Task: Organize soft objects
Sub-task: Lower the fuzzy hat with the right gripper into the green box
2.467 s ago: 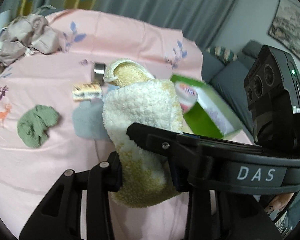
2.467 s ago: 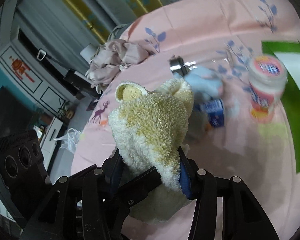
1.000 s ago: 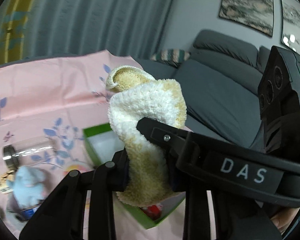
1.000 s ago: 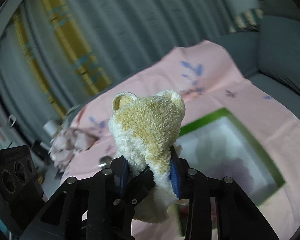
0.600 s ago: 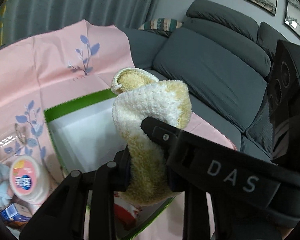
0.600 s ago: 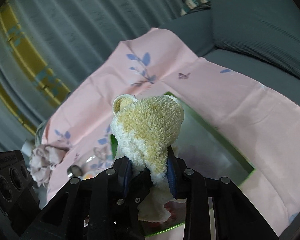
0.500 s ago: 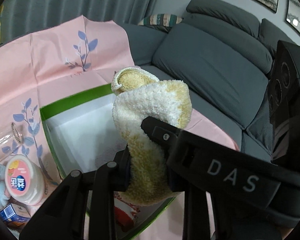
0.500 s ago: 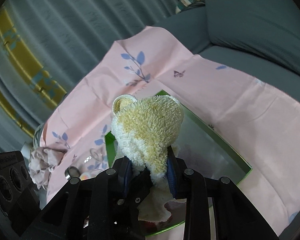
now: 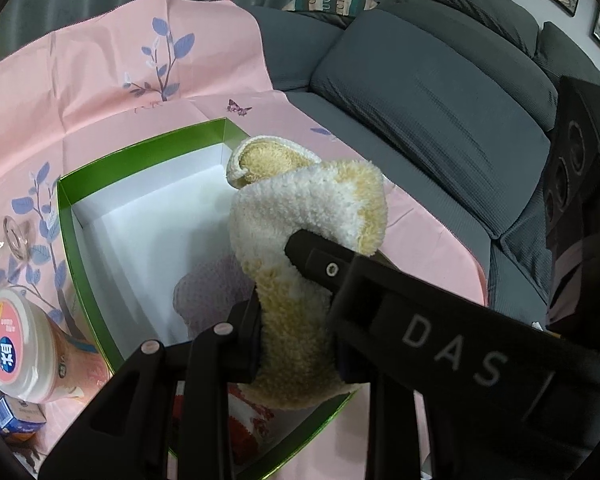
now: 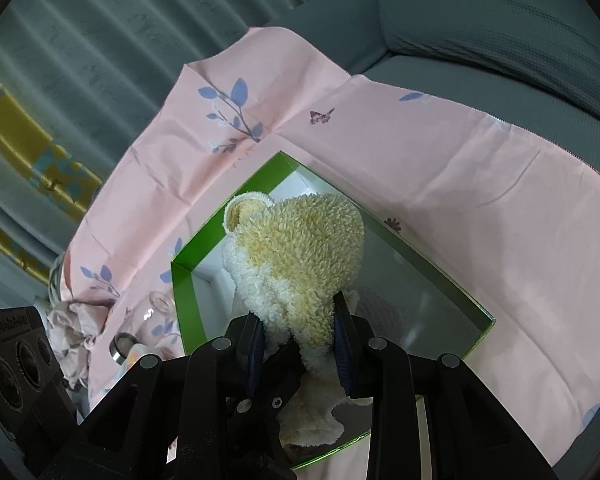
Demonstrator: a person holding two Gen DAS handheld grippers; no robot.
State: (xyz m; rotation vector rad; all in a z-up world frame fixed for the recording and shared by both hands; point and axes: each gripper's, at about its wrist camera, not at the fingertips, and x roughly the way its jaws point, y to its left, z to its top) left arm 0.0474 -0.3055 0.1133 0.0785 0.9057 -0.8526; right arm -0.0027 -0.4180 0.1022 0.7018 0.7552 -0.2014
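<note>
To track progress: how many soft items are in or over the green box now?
3: a fluffy cream-and-yellow sock held over the green cardboard box; a pale lilac knit piece on its floor; a red-and-white fabric item near the front. More may be hidden.

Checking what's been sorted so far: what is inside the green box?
The green box shows a bare white floor at its far end, a pale lilac fuzzy item in the middle, and something red and white near the front. The held fluffy sock covers the rest.
</note>
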